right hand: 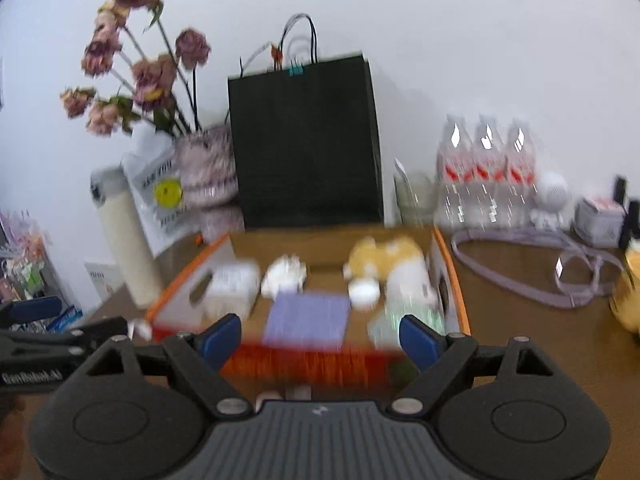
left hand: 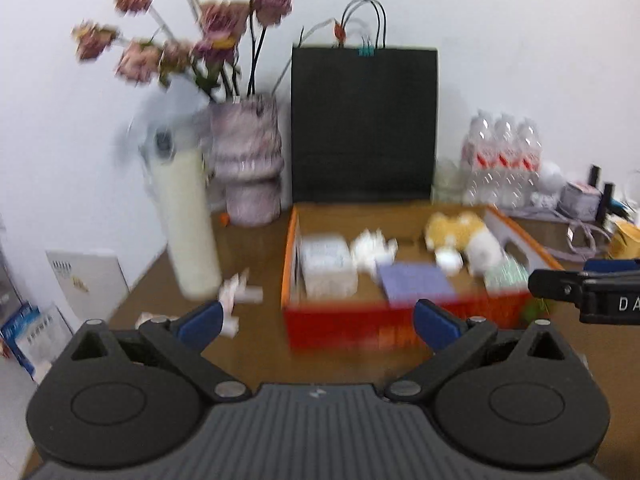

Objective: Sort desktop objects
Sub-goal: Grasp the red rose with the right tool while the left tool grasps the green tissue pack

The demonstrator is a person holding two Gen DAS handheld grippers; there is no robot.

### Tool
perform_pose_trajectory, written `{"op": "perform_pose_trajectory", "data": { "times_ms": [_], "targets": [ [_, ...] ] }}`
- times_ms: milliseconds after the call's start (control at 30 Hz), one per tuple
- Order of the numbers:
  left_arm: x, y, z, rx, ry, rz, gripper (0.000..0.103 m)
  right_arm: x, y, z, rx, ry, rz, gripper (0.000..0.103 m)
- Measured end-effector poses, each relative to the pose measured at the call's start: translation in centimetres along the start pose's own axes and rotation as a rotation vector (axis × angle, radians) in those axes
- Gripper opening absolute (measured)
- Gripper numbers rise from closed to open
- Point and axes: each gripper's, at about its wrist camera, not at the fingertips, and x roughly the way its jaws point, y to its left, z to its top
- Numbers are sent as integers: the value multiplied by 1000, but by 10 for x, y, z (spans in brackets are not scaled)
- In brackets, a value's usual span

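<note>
From your left wrist view, your left gripper point(left hand: 318, 322) stands wide with nothing between its blue pads point(left hand: 202, 322). Ahead on the brown table point(left hand: 256, 356) sits the orange box point(left hand: 400, 320), holding a white packet point(left hand: 328, 266), crumpled white paper point(left hand: 374, 250), a purple pad point(left hand: 416, 282) and a yellow and white plush toy point(left hand: 460, 232). A cream bottle point(left hand: 188, 220) stands left of the box, with small white scraps point(left hand: 240, 292) beside it. A black paper bag point(left hand: 364, 124) stands behind the box. Your right gripper point(left hand: 592, 292) juts in at the right edge.

From your right wrist view, your right gripper point(right hand: 320, 340) is also wide and empty, over the box's point(right hand: 312, 364) near wall. The purple pad point(right hand: 308, 318) lies just beyond it. Water bottles point(right hand: 486, 172) stand at the back right.
</note>
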Motion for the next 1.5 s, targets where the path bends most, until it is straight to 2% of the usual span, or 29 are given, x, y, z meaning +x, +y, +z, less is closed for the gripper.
{"op": "perform_pose_trajectory", "data": {
  "times_ms": [67,167,233,333,467,633,733,867,1033,1200,1233,1267,1367,1433,1500],
  "targets": [
    [-15,4,-31,13,17,-51,103,-12,1,-29,10,41,7,86],
    [-33,4,-73,24,67,-88,103,-32,8,-76,18,84,7,86],
    [-44,4,-97,-15,115,-96,103,-46,15,-101,-19,97,-2,86],
    [-54,3,-118,-33,171,-122,103,-61,21,-128,-21,139,-15,86],
    [-60,-2,-124,13,157,-100,103,-73,24,-143,-47,159,-23,86],
    [-52,7,-115,-44,160,-79,103,-76,15,-140,-16,141,-77,86],
    [-47,8,-108,-79,161,-76,102,-78,2,-139,9,126,-71,86],
    [-40,1,-96,-80,136,-105,95,-74,-13,-132,26,101,-59,82],
    [-26,-10,-81,-86,130,-98,92,-47,-14,-106,9,55,27,77],
    [-18,-26,-76,-17,106,-118,81,3,-9,-89,-23,96,49,72],
    [-17,-31,-76,12,92,-135,78,14,-10,-88,-23,124,56,62],
    [-15,-35,-75,35,84,-148,75,24,-12,-87,-18,152,59,48],
    [-3,-48,-71,79,81,-144,67,29,-18,-85,2,166,102,41],
    [10,-54,-67,62,120,-152,59,22,-21,-83,-25,141,97,40],
    [24,-59,-63,25,151,-174,59,10,-32,-79,-16,100,123,40]
  ]
}}
